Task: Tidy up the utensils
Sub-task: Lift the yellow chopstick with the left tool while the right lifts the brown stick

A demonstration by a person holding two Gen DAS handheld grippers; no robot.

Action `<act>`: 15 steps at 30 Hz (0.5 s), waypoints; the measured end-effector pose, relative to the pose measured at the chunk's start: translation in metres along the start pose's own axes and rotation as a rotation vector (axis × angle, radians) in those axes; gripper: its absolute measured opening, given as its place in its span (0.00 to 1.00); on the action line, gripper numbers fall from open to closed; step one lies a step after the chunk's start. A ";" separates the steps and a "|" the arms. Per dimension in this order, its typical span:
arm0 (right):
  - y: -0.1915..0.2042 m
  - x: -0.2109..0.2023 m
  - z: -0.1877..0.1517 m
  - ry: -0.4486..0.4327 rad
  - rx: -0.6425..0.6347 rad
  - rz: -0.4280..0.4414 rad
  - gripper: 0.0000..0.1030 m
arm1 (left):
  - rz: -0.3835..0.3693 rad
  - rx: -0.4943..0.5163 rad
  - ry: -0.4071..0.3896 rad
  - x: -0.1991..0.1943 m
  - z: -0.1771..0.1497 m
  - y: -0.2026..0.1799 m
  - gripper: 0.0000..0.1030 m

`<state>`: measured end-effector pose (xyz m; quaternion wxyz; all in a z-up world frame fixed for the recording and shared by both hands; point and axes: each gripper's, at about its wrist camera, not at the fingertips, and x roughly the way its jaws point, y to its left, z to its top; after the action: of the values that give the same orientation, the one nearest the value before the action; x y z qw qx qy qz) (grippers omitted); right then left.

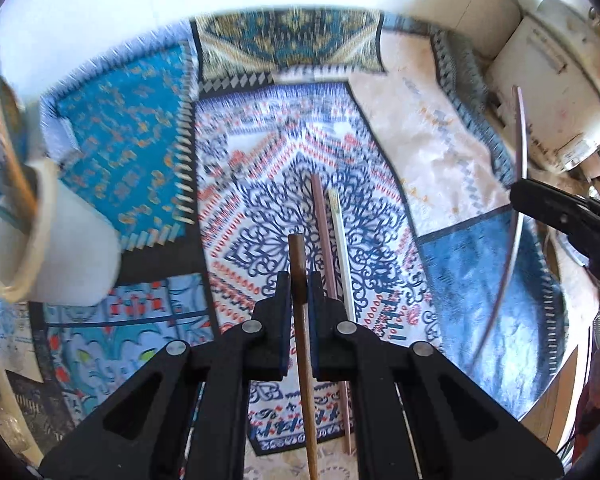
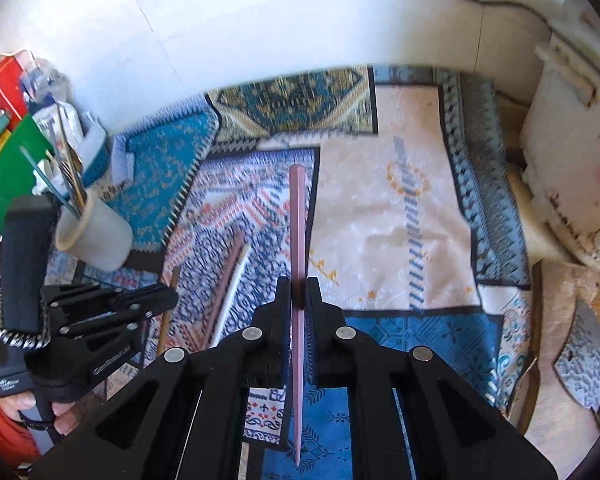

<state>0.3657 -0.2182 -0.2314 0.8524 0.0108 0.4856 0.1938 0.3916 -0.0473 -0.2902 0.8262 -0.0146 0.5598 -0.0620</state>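
My left gripper (image 1: 299, 280) is shut on a brown wooden chopstick (image 1: 300, 344), held above the patterned cloth. My right gripper (image 2: 299, 292) is shut on a pink chopstick (image 2: 298, 220) that points away from me; the same pink chopstick (image 1: 521, 168) shows as a curved rod at the right of the left wrist view. A second pink chopstick (image 1: 322, 224) and a white chopstick (image 1: 340, 240) lie side by side on the cloth, seen also as the pink chopstick (image 2: 228, 280) and the white chopstick (image 2: 234, 292). A white cup (image 1: 56, 236), also the cup (image 2: 96, 240), holds several utensils at the left.
A patchwork cloth (image 2: 384, 216) of blue, white and beige panels covers the table. Boxes and a green packet (image 2: 8, 168) crowd the far left behind the cup. A white appliance (image 2: 572, 152) stands at the right edge. A hand (image 2: 40, 408) holds the left gripper's handle.
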 end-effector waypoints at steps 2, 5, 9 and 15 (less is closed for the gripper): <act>0.005 -0.009 0.003 -0.025 -0.004 0.004 0.06 | 0.004 -0.008 -0.047 -0.018 0.001 0.003 0.06; 0.012 -0.020 0.008 -0.060 -0.007 0.008 0.06 | 0.008 -0.027 -0.110 -0.045 0.000 0.010 0.06; 0.026 -0.034 0.015 -0.104 -0.021 0.010 0.06 | 0.016 -0.051 -0.204 -0.083 -0.005 0.020 0.06; 0.053 -0.053 0.025 -0.166 -0.055 0.005 0.06 | 0.030 -0.060 -0.326 -0.127 -0.006 0.034 0.05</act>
<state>0.3456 -0.1825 -0.1639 0.8891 0.0044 0.4079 0.2077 0.3430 0.0017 -0.1783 0.9061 -0.0410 0.4201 -0.0298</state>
